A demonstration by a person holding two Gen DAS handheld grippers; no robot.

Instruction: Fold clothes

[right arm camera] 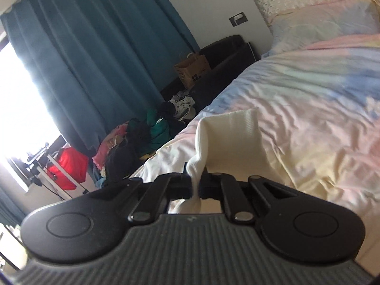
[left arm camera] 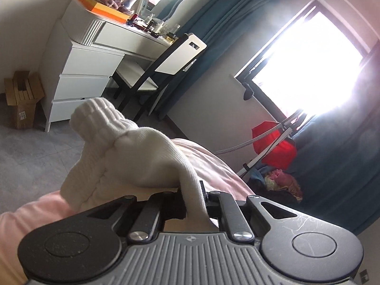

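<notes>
A white knitted garment (left arm camera: 123, 152) with a ribbed cuff hangs lifted above the bed. In the left wrist view my left gripper (left arm camera: 196, 199) is shut on a bunched edge of it, and the fabric drapes forward and left over the pink bedding (left arm camera: 213, 166). The right wrist view shows my right gripper (right arm camera: 196, 182) shut on another pinched edge of the same white garment (right arm camera: 235, 137), whose ribbed part stands up in front of the jaws. Both views are tilted.
A pastel bed cover (right arm camera: 308, 109) and pillow (right arm camera: 327, 21) lie to the right. A white dresser (left arm camera: 90, 57) and chair (left arm camera: 166, 71) stand across the floor. A clothes pile (right arm camera: 133, 137), red bag (left arm camera: 273, 144) and blue curtains (right arm camera: 95, 54) sit by the window.
</notes>
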